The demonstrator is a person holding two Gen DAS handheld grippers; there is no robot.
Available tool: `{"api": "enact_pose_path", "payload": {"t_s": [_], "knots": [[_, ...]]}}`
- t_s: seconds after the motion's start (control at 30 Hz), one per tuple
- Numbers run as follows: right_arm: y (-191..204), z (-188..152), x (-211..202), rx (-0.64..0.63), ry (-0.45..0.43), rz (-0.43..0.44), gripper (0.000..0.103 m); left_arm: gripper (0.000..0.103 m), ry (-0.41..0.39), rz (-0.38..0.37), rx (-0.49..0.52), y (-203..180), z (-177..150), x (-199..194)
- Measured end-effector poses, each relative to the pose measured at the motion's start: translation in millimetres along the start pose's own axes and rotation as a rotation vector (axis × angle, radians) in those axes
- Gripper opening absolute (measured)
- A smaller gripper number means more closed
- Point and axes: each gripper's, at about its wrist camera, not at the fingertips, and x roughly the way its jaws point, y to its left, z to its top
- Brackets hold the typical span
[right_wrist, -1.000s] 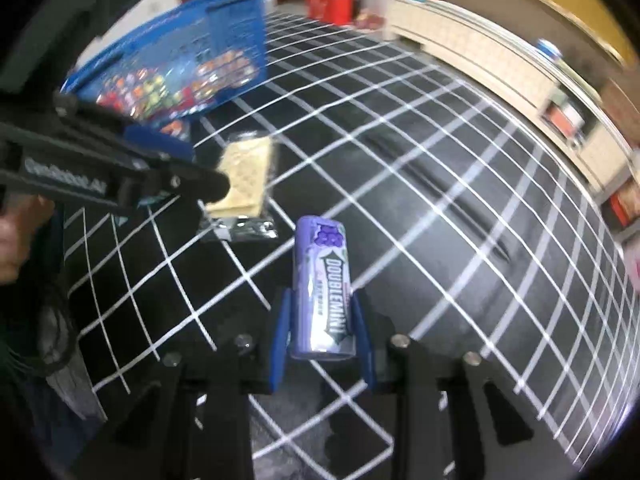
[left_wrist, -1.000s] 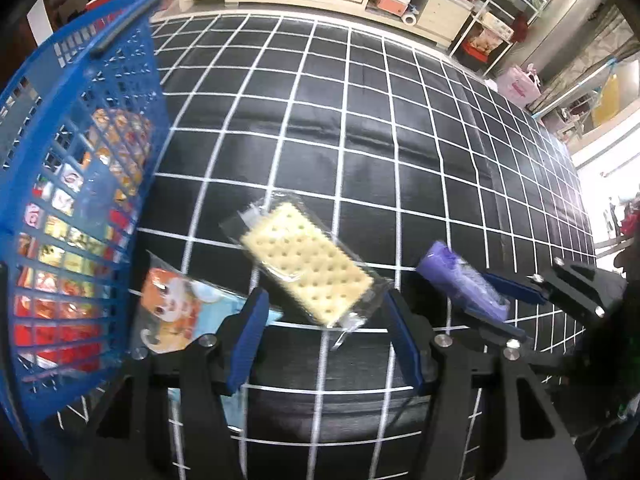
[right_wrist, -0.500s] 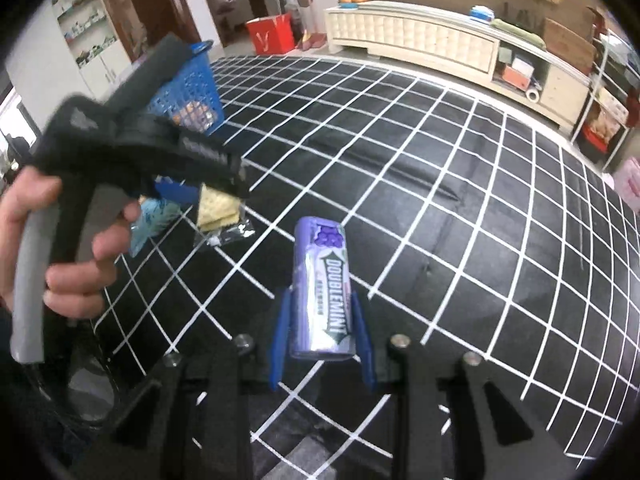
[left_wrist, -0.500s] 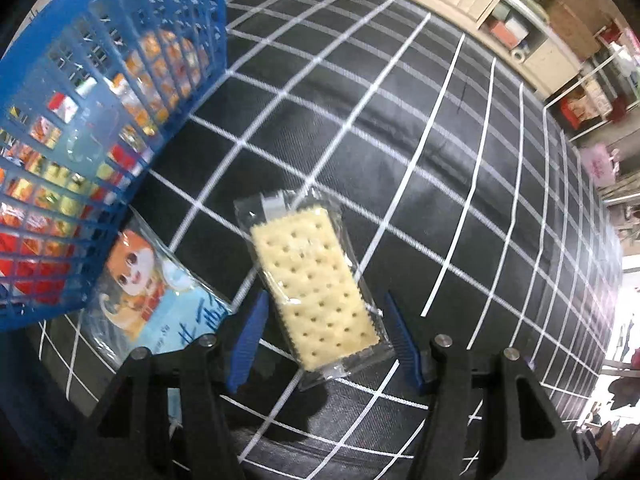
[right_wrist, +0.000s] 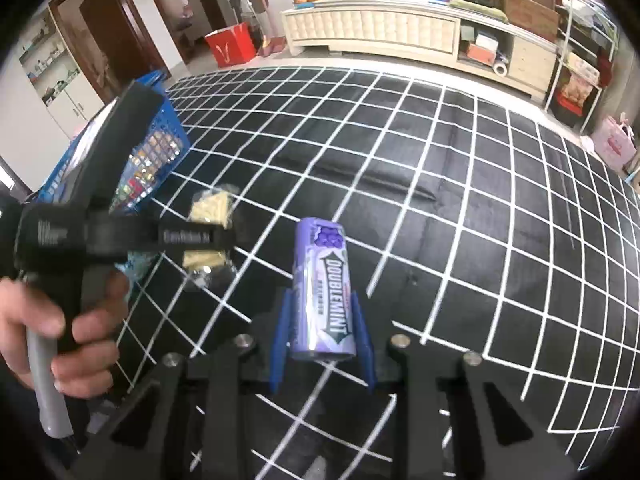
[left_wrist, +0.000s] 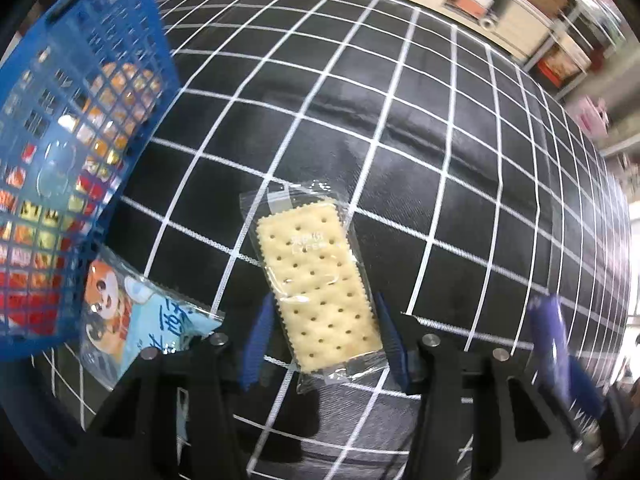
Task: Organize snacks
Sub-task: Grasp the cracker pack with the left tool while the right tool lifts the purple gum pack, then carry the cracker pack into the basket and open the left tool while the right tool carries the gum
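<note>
Left gripper, jaws spread and straddling the wrapped cracker flat on the checked cloth, should pinch its long edges gently, being light, brittle and slippery, while right gripper clamps the Doublemint bottle.

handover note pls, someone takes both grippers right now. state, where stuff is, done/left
Right gripper: shut on the purple Doublemint gum bottle, lifted off the cloth.
Left gripper: open, fingers straddling the wrapped cracker lying on the black grid tablecloth; not gripped yet.
Blue basket at left already holds snacks. Cartoon snack packet lies beside it.
Left: gum, cracker and packet into the basket.
</note>
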Motion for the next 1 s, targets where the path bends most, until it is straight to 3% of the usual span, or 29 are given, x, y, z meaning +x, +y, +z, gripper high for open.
{"api": "enact_pose_path", "payload": {"t_s": [0.13,0.3,0.53,0.77,1.0], "knots": [[9.2,2.2,3.1,-0.02,0.008,-0.002,0.035,0.046,-0.014,-0.002,0.103,-2.3,-12.7,-1.4],[19.3,6.9,-3.5,-0.039,0.009,-0.017,0.035,0.046,-0.016,-0.071,0.195,-0.5,-38.4,-12.5],[43.6,12.6,-26.3,-0.052,0.003,-0.045,0.035,0.046,-0.124,-0.148,0.332,6.3,-68.9,-71.5],[90.7,26.8,-67.8,-0.085,-0.053,-0.068,0.035,0.046,-0.222,-0.222,0.368,45.4,-69.4,-139.4],[149.3,41.6,-102.6,-0.142,-0.126,-0.093,0.035,0.046,-0.305,-0.251,0.351,102.0,-63.8,-191.3]]}}
